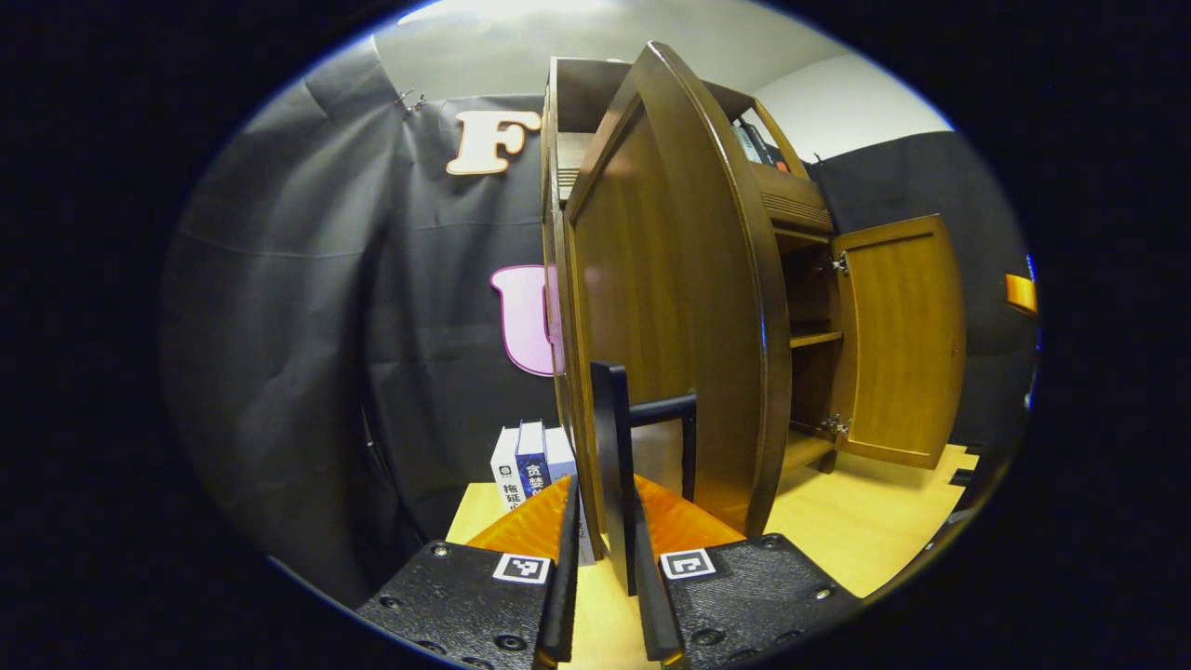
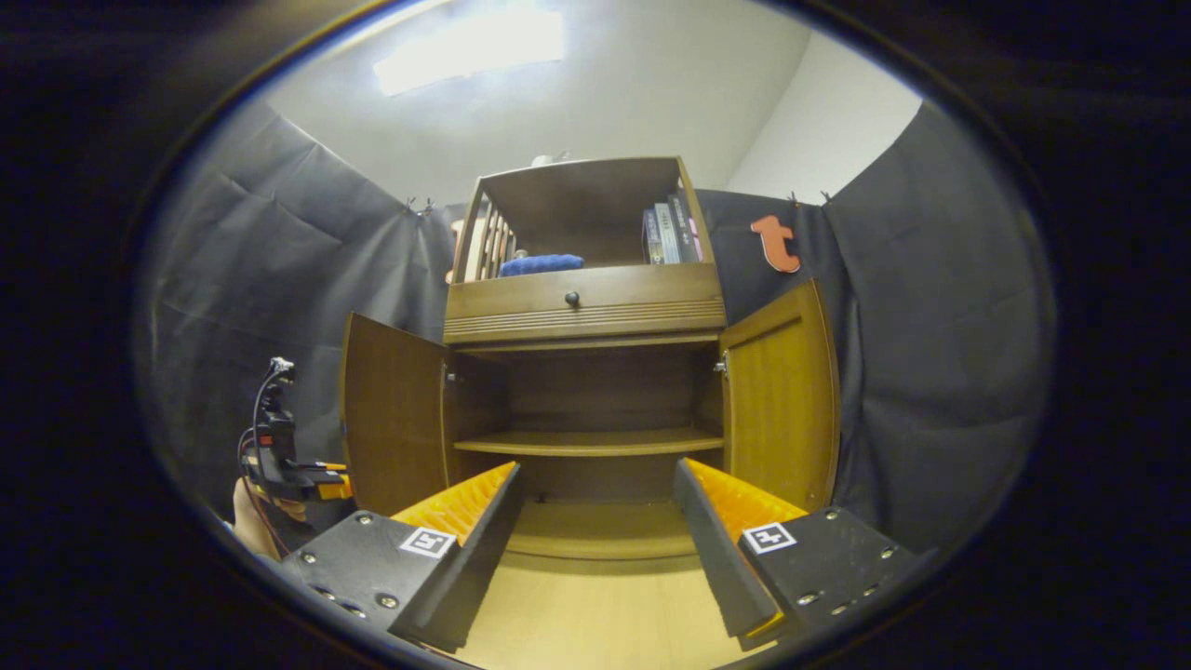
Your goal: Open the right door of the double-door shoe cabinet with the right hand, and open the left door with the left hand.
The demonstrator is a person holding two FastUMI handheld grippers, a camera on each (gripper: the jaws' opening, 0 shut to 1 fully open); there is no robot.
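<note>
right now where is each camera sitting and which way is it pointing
Left gripper view: rides the left tool, close against the left door, looking along its edge; its own fingers straddle the black handle.
Right gripper view: rides the right tool, set back, facing the open cabinet head-on; its fingers stand apart, and the left tool shows at lower left with a hand.
Shared: cabinet, both open doors, including the right door, and the shelf.

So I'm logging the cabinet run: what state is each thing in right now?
Left door: swung open.
Right door: swung open.
Drawer: closed.
Left gripper: fingers close about the left door's handle.
Right gripper: open, holding nothing.
Lower shelf: bare.
</note>
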